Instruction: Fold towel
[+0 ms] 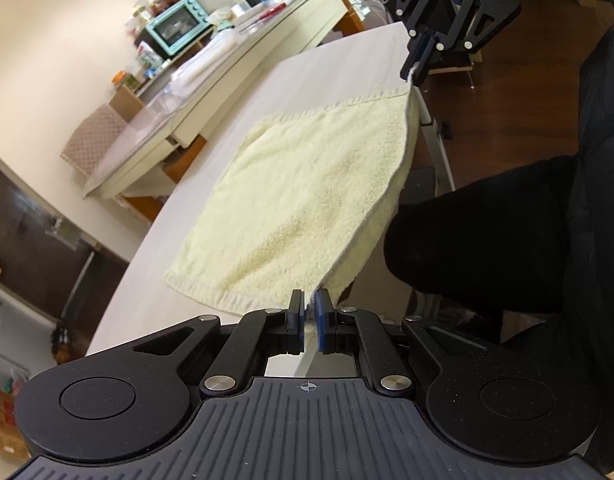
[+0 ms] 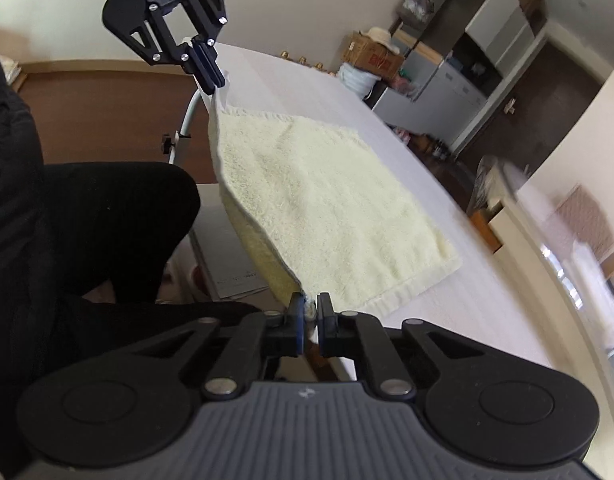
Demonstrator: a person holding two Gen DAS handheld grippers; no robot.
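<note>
My left claw (image 1: 309, 312) and right claw (image 2: 311, 312) each pinch a near corner of the yellow towel (image 1: 307, 184) lying flat on the table (image 1: 155, 280), so no fold is made yet.

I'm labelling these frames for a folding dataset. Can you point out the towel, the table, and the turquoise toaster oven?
towel (image 1: 307, 188): left wrist view, middle of its top face.
table (image 1: 347, 64): left wrist view, bare surface beyond the towel.
toaster oven (image 1: 179, 26): left wrist view, its glass door.
</note>
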